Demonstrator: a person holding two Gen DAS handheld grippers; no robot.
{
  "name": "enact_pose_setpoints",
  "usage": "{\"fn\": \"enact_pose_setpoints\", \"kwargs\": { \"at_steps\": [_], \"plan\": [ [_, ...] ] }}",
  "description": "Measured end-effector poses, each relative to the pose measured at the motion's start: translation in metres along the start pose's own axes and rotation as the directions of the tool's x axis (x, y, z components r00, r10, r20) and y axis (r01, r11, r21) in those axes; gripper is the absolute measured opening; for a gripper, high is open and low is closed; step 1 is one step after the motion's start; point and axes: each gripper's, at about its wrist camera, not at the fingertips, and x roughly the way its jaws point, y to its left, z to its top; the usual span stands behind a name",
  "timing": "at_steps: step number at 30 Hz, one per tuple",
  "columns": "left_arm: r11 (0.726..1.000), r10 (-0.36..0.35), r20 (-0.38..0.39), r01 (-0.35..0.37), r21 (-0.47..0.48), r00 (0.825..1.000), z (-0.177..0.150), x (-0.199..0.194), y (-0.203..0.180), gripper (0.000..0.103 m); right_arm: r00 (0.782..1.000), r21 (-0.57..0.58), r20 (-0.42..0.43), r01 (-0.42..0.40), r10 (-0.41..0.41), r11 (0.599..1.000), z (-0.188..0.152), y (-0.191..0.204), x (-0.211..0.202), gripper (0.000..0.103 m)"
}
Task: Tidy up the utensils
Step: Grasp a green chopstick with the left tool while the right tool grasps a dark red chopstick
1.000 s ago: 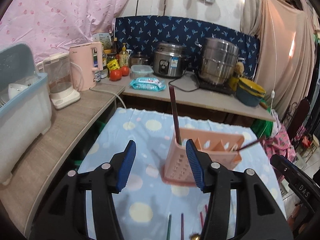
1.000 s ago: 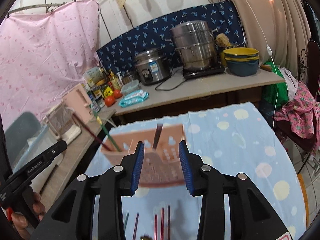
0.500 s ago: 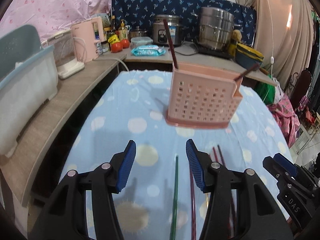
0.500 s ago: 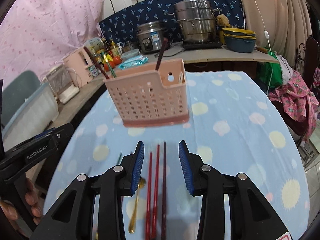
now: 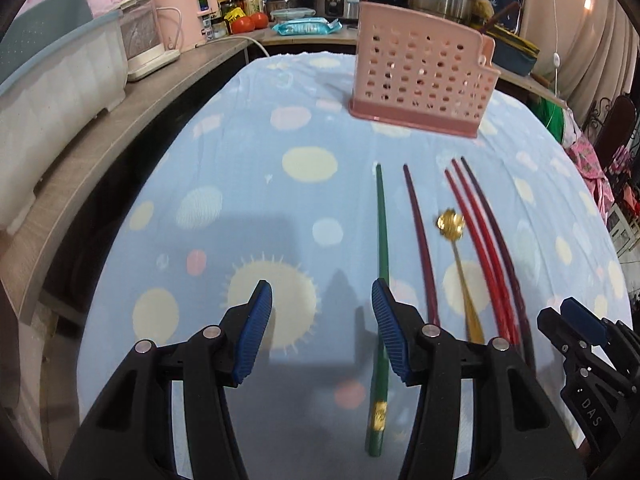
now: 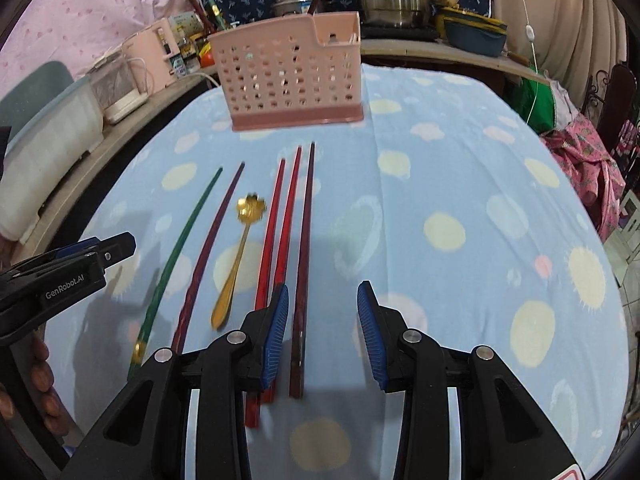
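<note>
A pink perforated utensil holder stands at the far side of the table with a few chopsticks sticking out of it. On the cloth lie a green chopstick, a dark purple chopstick, a gold flower-bowl spoon, two red chopsticks and a dark brown chopstick. My left gripper is open and empty, low over the cloth just left of the green chopstick. My right gripper is open and empty, with the brown chopstick's near end between its fingers.
The table wears a light blue dotted cloth. A wooden counter runs along the left with a dish bin, a blender and a pink kettle. Pots and a rice cooker stand behind. A chair with pink cloth is at right.
Both grippers have come down and tilted towards the table. The holder has shifted from close in front to far up in view, and the loose chopsticks and spoon now lie beneath the fingers.
</note>
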Motion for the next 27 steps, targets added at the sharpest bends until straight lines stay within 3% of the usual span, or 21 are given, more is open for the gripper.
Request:
{"fn": "enact_pose_setpoints", "kwargs": {
  "at_steps": [11, 27],
  "plan": [
    [1.0, 0.014, -0.035, -0.014, 0.006, 0.999, -0.023, 0.001, 0.001, 0.049, 0.998, -0.007, -0.054, -0.02, 0.02, 1.0, -0.021, 0.003, 0.012, 0.017],
    [1.0, -0.017, -0.081, 0.019, 0.025, 0.997, -0.043, -0.005, -0.004, 0.049, 0.999, -0.024, -0.049, -0.019, 0.018, 1.0, -0.029, 0.005, 0.01, 0.011]
  ]
}}
